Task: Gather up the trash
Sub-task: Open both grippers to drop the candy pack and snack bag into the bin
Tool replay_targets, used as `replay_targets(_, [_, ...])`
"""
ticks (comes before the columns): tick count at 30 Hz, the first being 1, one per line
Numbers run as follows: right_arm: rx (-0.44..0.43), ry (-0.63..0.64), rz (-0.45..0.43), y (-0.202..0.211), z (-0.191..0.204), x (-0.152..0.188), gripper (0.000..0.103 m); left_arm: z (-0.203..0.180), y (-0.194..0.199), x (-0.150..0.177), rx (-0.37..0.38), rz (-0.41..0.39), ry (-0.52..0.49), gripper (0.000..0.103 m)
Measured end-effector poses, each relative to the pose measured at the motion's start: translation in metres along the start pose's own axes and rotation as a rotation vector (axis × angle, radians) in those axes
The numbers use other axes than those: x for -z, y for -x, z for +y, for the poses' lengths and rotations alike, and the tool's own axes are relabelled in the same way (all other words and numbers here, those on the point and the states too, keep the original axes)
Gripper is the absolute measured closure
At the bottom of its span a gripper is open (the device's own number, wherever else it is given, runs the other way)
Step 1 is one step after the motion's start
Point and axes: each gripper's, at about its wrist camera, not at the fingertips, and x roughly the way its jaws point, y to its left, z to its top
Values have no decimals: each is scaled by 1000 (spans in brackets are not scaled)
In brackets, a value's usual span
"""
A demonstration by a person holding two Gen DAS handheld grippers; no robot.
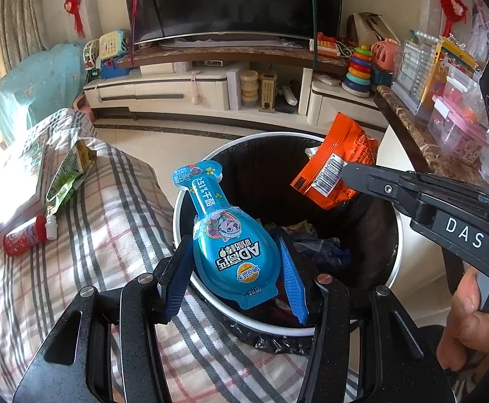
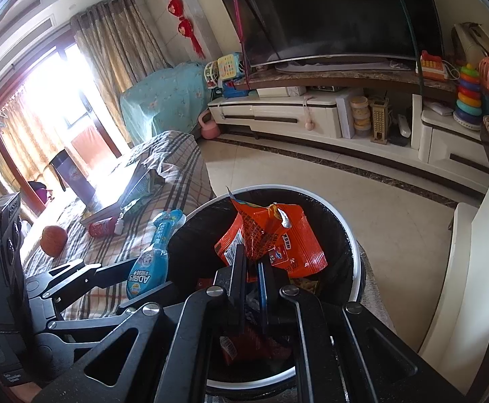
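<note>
While both loads hang over the round white bin with its black liner, the left gripper clasps a blue spoon-shaped plastic snack pack — long axis pointing away — and the right gripper, nearer the bin's centre, pinches a crumpled orange foil wrapper.

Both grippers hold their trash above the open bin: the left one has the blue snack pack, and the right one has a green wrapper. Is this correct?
Not quite: the wrapper in the right gripper is orange, not green, as the right wrist view shows. The orange wrapper hangs over the bin, and the left gripper does hold the blue snack pack.
</note>
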Motion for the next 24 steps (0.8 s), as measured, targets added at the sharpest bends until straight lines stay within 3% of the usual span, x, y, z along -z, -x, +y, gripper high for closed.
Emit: replay_targets(24, [6,-11,52,-17,-11,-5,97,-4,-15,-4,5,38,-8,54])
